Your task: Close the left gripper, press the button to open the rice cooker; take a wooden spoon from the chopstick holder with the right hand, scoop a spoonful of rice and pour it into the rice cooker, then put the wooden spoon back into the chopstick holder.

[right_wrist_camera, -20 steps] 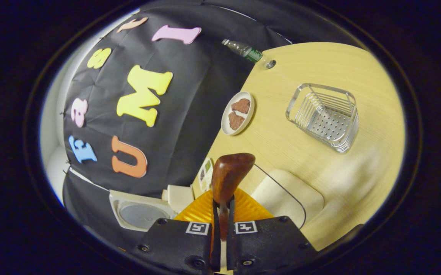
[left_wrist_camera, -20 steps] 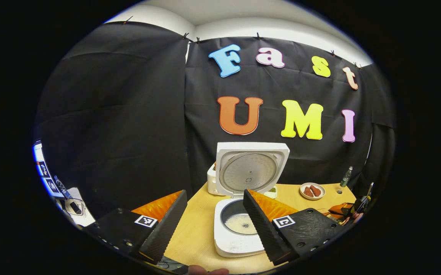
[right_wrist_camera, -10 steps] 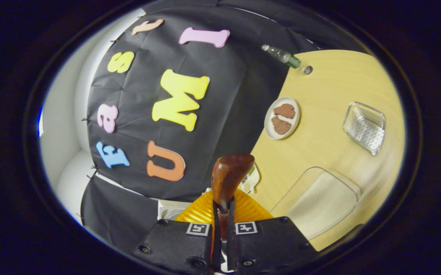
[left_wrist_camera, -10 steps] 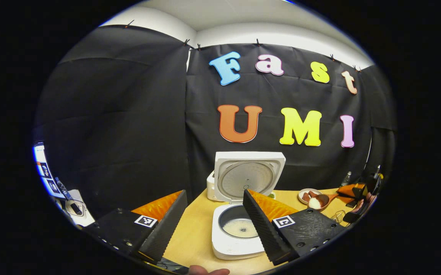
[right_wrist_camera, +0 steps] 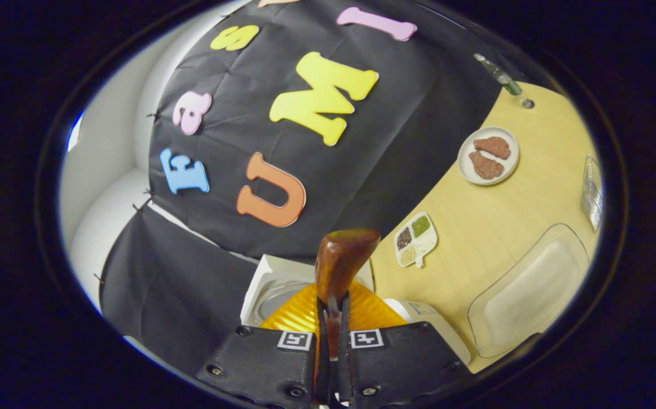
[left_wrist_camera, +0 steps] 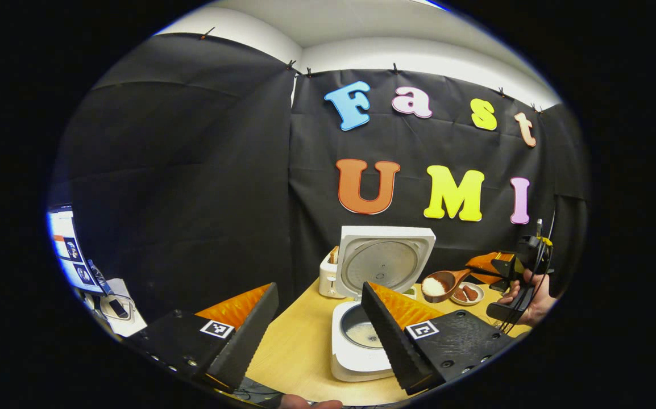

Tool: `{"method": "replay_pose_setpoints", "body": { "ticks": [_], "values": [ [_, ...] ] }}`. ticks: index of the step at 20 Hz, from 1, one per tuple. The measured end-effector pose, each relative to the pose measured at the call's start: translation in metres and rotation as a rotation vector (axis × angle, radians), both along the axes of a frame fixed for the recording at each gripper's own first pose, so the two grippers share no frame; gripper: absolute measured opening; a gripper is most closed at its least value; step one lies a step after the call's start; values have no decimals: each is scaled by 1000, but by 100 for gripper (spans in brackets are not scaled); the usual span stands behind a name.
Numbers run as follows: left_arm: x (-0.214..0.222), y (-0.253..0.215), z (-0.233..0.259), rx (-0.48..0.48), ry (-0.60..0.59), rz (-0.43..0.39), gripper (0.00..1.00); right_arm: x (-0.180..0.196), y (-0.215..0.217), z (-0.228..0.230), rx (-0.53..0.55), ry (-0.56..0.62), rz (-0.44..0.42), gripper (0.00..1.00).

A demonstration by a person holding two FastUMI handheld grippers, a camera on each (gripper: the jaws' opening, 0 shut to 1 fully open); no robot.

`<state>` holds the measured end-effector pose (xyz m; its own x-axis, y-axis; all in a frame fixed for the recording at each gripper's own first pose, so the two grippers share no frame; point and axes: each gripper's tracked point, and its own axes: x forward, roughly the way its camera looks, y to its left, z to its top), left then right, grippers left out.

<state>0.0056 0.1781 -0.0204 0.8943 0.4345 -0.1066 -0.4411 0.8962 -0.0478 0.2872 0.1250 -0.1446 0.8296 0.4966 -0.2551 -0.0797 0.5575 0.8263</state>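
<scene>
— Since the earlier frame, what is seen to have moved?
— Raised and carried nearer the rice cooker [left_wrist_camera: 370, 318] is the wooden spoon [left_wrist_camera: 444, 282]; in the left gripper view it is now held level in the air just to the right of the upright lid [left_wrist_camera: 386, 261], its bowl heaped with white rice. The plate of brown pieces [left_wrist_camera: 467, 293] is seen just beyond and below it.

— How are the fingers set?
— The right gripper [right_wrist_camera: 332, 318] is pinched on the spoon's handle, both fingers pressed against it; in the left gripper view the same tool [left_wrist_camera: 498, 268] is gripped by a hand [left_wrist_camera: 532, 295]. The left gripper [left_wrist_camera: 319, 318] is spread wide, nothing held between its fingers.

— Where is the cooker placed?
— On the tabletop [left_wrist_camera: 294, 352], lid open, with some rice visible in the inner pot. A toaster [left_wrist_camera: 328, 275] is stood behind it, and a divided dish of grains [right_wrist_camera: 414, 240] lies beside it in the right gripper view.
</scene>
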Motion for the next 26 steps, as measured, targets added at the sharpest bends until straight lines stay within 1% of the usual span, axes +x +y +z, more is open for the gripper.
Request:
{"method": "replay_pose_setpoints", "body": {
  "ticks": [4, 9, 14, 22, 26],
  "values": [
    [-8, 2, -11, 9, 19, -11, 94, 6, 31, -12, -194, -56, 37, 11],
    [-15, 12, -19, 13, 32, -2, 94, 5, 55, -13, -431, -153, 71, 11],
    [-16, 22, -23, -12, 22, 14, 94, 4, 76, -9, -592, -250, 123, 11],
    [-13, 23, -32, -35, 15, 9, 94, -5, 103, 14, -862, -473, 201, 11],
    [-11, 24, -35, -32, 13, 10, 94, -17, 116, 31, -1025, -641, 243, 11]
  ]
}}
